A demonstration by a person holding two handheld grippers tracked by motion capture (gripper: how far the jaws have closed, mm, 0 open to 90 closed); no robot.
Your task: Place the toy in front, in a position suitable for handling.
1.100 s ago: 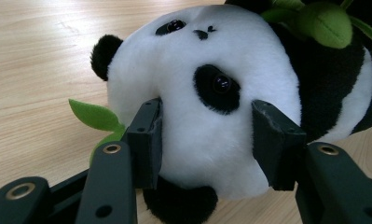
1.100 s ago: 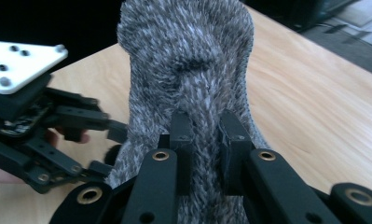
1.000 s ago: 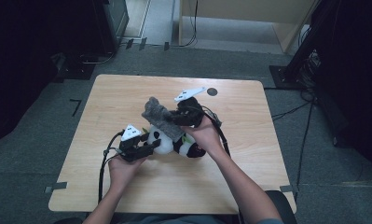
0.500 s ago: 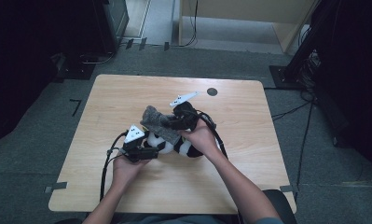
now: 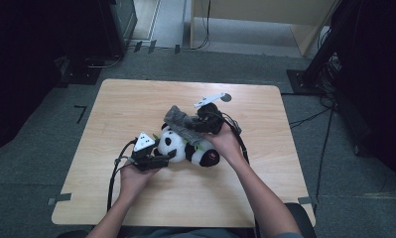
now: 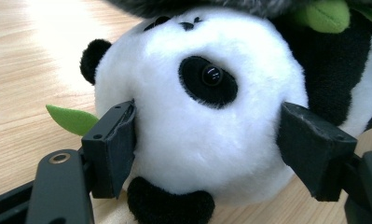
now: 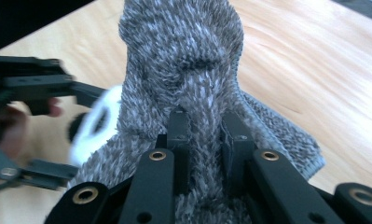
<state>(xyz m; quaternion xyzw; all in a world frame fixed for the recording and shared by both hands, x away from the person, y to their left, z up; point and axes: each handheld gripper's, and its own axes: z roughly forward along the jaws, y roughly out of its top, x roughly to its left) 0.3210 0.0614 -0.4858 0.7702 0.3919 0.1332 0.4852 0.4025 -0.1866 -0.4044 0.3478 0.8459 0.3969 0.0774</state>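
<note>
A black-and-white plush panda [image 5: 188, 148] lies on its side mid-table, with green felt leaves [image 6: 72, 119] beside it. My left gripper [image 5: 166, 154] comes at its head [image 6: 207, 130]. The jaws have just been closing and both pads [image 6: 116, 149] lie against the fur with the head between them. A fuzzy grey cloth [image 5: 178, 118] drapes over the panda's top. My right gripper [image 5: 199, 125] is shut on a fold of that cloth [image 7: 183, 56], pinched between its pads [image 7: 179, 135].
The wooden table [image 5: 131, 101] has bare room to the left, the right and the front. A small dark round mark [image 5: 226, 97] sits near its far edge. Cables trail from both grippers. Dark floor, a black stand [image 5: 329, 49] and a wooden cabinet [image 5: 255, 20] surround the table.
The right hand has shifted a little and sunk, laying the grey cloth lower over the panda. The left hand has stayed in place by the panda's head.
</note>
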